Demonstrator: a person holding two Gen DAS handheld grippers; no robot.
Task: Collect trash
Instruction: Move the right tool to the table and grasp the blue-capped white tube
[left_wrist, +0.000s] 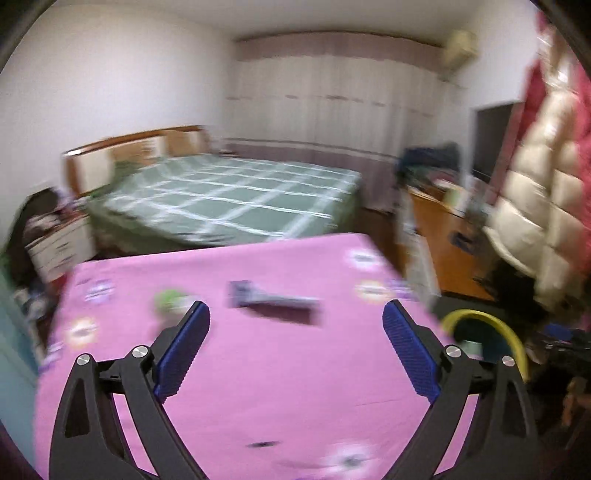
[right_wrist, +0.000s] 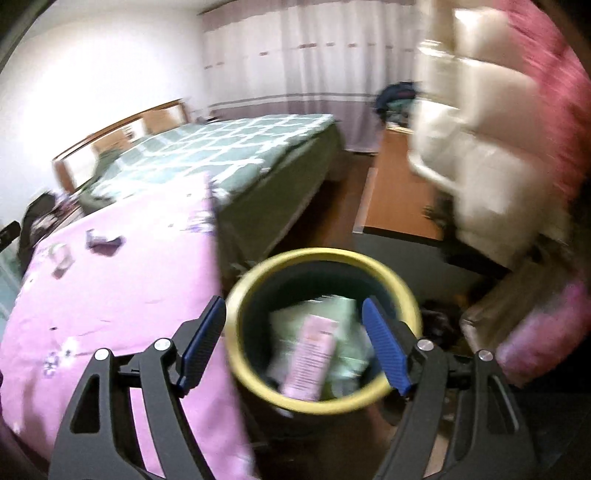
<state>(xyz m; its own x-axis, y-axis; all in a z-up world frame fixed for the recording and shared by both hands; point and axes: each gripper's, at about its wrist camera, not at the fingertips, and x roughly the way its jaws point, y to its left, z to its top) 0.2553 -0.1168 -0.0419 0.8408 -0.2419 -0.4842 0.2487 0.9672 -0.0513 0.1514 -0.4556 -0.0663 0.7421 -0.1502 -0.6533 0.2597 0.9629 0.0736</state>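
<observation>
My left gripper (left_wrist: 295, 325) stood with its jaws spread wide and nothing between them, hanging over the pink bedsheet (left_wrist: 258, 387). My right gripper (right_wrist: 293, 332) was also well open and empty, its blue pads (right_wrist: 384, 343) framing the mouth of the yellow-rimmed trash bin (right_wrist: 258, 380) just off the sheet's edge. Inside the bin I could see a pink rectangular packet (right_wrist: 310, 365) lying on top of pale green packaging (right_wrist: 347, 314); motion blur kept me from reading either.

A little farther along the sheet, in the left view, a dark flat wrapper (left_wrist: 273, 301) lay just beyond the fingertips, with a small green scrap (left_wrist: 168, 299) near the left finger. Both were too smeared for me to name more closely. From that side the bin's rim (left_wrist: 491, 325) showed past the sheet's right corner.

Beyond the pink sheet stood a bed with a green checked cover (left_wrist: 236, 195) and a wooden headboard (left_wrist: 136, 147), a cluttered nightstand (left_wrist: 59, 240) beside it. To the right hung a cream quilted jacket (left_wrist: 535, 206) above an orange-brown desk (left_wrist: 443, 229), and long pale curtains (left_wrist: 332, 103) covered the far wall
</observation>
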